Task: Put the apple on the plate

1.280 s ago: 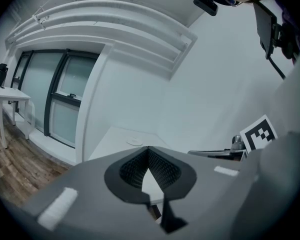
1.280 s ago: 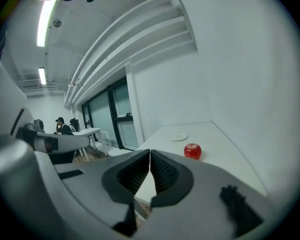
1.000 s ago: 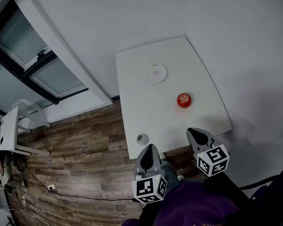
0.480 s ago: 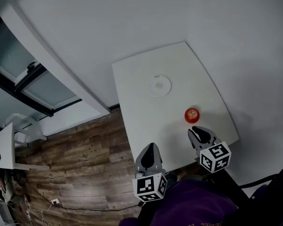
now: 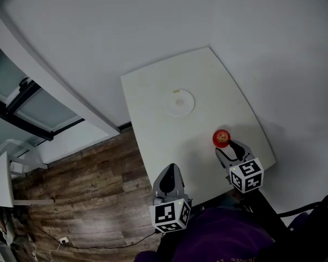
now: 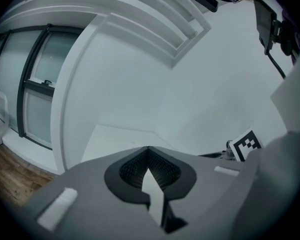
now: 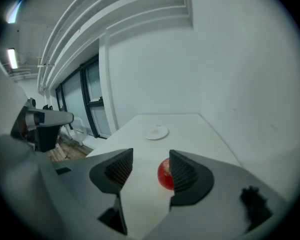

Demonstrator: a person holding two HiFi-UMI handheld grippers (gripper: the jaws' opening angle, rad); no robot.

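A red apple [image 5: 221, 138] rests on the white table [image 5: 153, 124] near its right front side. In the right gripper view the apple [image 7: 165, 174] shows just beyond the jaws, partly hidden behind the right jaw. My right gripper [image 5: 231, 148] sits just short of it, its jaws opening, with nothing pressed between them [image 7: 146, 168]. A small white plate [image 5: 180, 102] lies at the table's middle, farther back; the plate [image 7: 156, 132] is also seen past the jaws. My left gripper [image 5: 171, 175] hovers over the table's front edge, jaws together and holding nothing [image 6: 149, 156].
The table stands in a white-walled corner [image 5: 273, 48]. Wooden floor [image 5: 82, 201] and a dark-framed window [image 5: 22, 102] lie to the left. The person's dark purple sleeve [image 5: 218, 236] fills the bottom of the head view.
Both grippers have moved forward over the table toward the apple. The right gripper's jaws went from shut to apart, and its tips now sit close behind the apple.
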